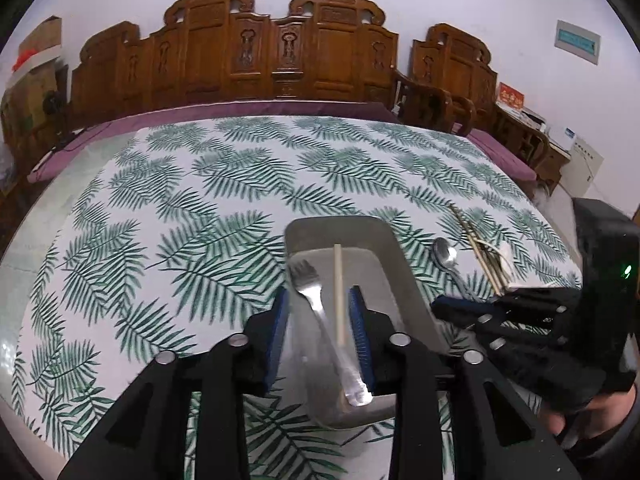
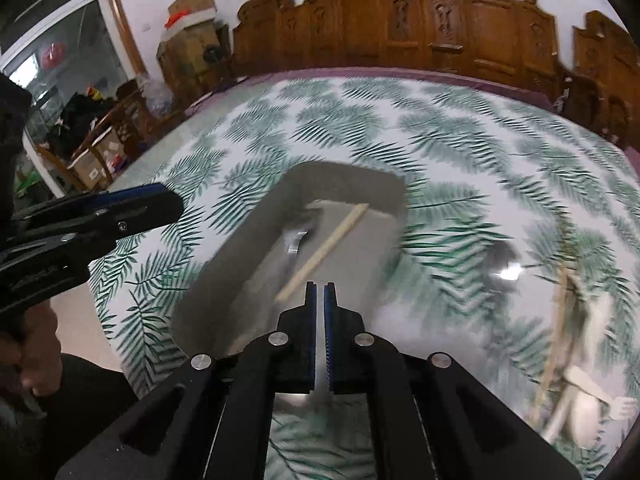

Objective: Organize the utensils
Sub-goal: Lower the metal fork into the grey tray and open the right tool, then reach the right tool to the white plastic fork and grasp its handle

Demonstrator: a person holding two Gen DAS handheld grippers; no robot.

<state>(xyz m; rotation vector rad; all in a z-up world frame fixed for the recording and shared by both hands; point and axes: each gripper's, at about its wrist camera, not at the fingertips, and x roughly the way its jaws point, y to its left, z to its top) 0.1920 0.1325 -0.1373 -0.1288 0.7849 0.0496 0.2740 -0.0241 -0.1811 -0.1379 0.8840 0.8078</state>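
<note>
Our left gripper [image 1: 320, 316] hangs over the grey tray [image 1: 384, 248], jaws part open w/ a clear gap. A fork [image 1: 316, 304] and one pale chopstick [image 1: 339, 292] lie in that gap as seen from the left wrist cam, but the blue pads don't press on either; both rest on the tray floor. The fork's tines point away from us toward the tray's far end, handle running back toward the near end, long axis roughly along the tray's length w/ a slight slant. The chopstick lies just beside it, nearly parallel.

Our right gripper [image 2: 320, 292] has its jaws nearly together, only a thin slit between the pads, and nothing in it. From its own cam it sits above the tray's near end, tips close to the chopstick's near end; we can't tell if they touch.

Outward: the tray sits on a tablecloth [image 1: 180, 200] w/ green fern print. To the tray's right, on the cloth, a spoon [image 1: 444, 254] lies w/ bowl pointing away, and just beside it more chopsticks [image 1: 476, 244] angle diagonally. The right wrist view of that area is blurred. Carved wooden chairs [image 1: 280, 52] line the far side.
</note>
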